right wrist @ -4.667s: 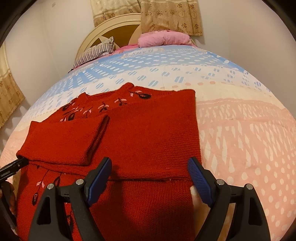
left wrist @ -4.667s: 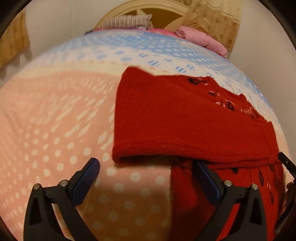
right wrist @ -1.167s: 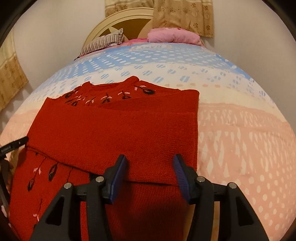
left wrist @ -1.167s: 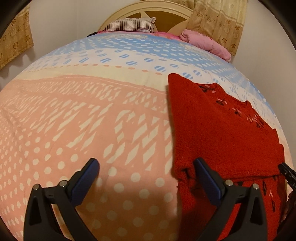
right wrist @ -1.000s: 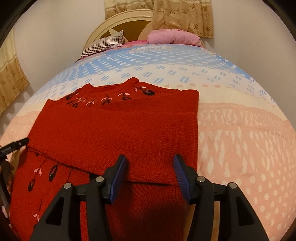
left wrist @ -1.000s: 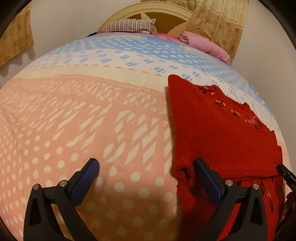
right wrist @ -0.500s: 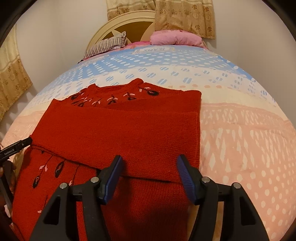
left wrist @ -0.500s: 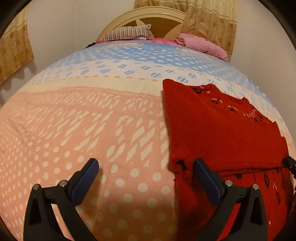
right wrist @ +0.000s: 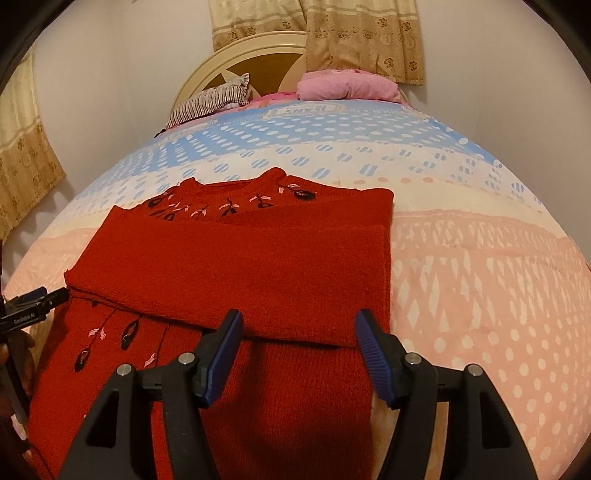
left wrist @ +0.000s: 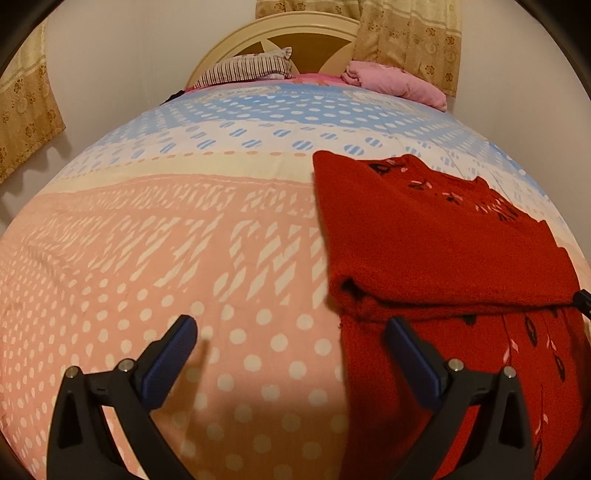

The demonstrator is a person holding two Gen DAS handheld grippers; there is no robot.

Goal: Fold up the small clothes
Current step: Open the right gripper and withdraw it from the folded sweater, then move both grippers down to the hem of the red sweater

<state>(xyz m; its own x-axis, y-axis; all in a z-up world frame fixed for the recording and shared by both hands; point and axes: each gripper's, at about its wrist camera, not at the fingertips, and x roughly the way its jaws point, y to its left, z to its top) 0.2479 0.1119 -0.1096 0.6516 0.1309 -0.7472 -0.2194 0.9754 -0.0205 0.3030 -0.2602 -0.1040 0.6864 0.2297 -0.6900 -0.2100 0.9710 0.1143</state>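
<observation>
Sweater, red knit, partly folded on bed.

Red sweater lies flat on the patterned bedspread, both sleeves folded across the chest, embroidered neckline toward 12 o'clock. Right tongs hover over the sleeve fold's lower edge, jaws having just been opening, now spread, nothing between the pads. Left tongs spread wide and empty, straddling the sweater's edge at 3 o'clock. Striped pillow and pink pillow at the headboard.

"TEXAS", mirrored, on bedsheet, gripper label illegible
</observation>
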